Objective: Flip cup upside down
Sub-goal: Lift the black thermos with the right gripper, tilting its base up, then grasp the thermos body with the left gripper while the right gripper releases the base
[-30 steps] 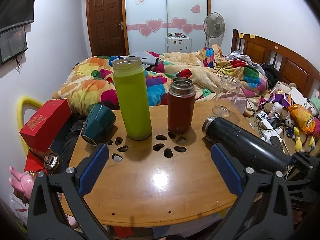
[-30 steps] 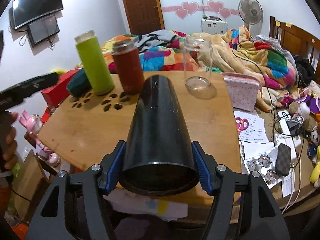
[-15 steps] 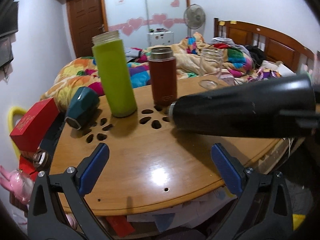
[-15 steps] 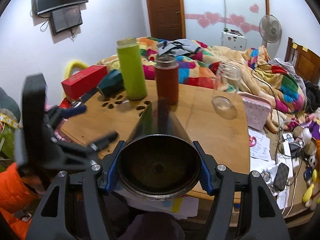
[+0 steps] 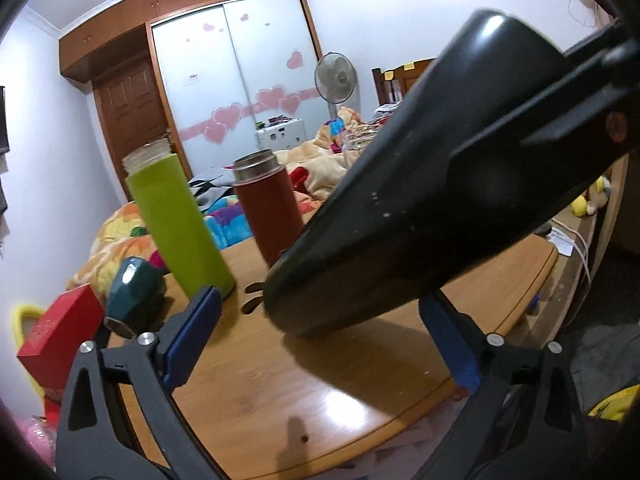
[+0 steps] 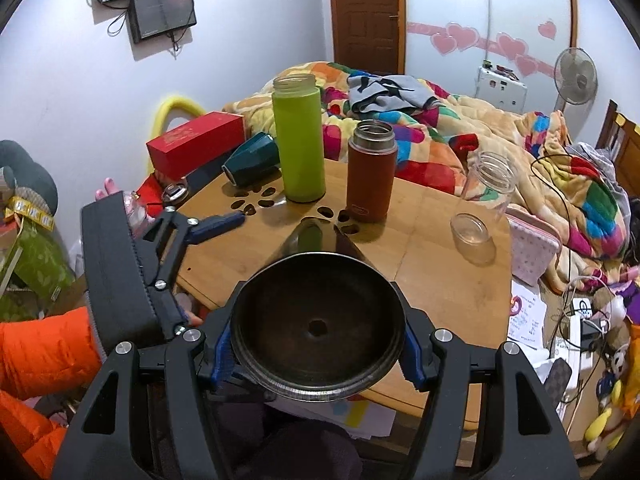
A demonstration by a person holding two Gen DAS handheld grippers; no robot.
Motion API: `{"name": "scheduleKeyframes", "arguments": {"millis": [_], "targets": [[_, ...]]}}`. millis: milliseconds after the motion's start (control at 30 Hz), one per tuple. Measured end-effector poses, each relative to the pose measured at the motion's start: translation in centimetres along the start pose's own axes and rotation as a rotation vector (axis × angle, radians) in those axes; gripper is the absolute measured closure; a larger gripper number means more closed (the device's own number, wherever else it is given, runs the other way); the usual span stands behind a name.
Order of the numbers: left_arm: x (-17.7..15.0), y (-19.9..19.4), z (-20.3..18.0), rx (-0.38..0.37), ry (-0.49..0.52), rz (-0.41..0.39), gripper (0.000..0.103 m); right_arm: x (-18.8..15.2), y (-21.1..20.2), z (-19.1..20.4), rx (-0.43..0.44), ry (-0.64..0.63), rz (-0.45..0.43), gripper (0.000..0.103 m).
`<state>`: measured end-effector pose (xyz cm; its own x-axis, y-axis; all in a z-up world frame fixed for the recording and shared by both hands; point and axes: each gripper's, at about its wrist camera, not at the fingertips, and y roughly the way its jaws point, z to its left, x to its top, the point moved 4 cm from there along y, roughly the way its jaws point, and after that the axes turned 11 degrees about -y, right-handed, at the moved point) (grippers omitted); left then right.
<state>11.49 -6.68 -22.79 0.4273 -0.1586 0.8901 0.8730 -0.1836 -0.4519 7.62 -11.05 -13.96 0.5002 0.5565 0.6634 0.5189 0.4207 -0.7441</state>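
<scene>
The right gripper (image 6: 316,354) clamps the black cup (image 6: 316,328) near its base, long axis slanting mouth-down toward the desk (image 6: 432,240), while the left gripper (image 5: 320,344) waits wide, empty.

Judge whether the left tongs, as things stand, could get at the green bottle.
Probably yes: the left tongs are open and hold nothing, and the green bottle stands just beyond their left finger; the black cup is off to the right.
</scene>
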Motion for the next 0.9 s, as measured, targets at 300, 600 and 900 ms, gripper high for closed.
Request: {"name": "scheduleKeyframes", "arguments": {"millis": [300, 600, 900], "targets": [[0.6, -0.1, -0.7, -0.073, -0.022, -0.031, 0.019, 0.6, -0.5, 0.9, 0.073, -0.144, 0.037, 0.041], [1.7, -0.7, -1.0, -0.083, -0.048, -0.041, 0.027, 1.5, -1.4, 1.4, 0.043, -0.227, 0.015, 0.041], [3.1, -0.3, 1.3, -0.065, -0.096, -0.011, 0.035, 2.2, -2.7, 1.1, 0.012, -0.190, -0.058, 0.041]]}}
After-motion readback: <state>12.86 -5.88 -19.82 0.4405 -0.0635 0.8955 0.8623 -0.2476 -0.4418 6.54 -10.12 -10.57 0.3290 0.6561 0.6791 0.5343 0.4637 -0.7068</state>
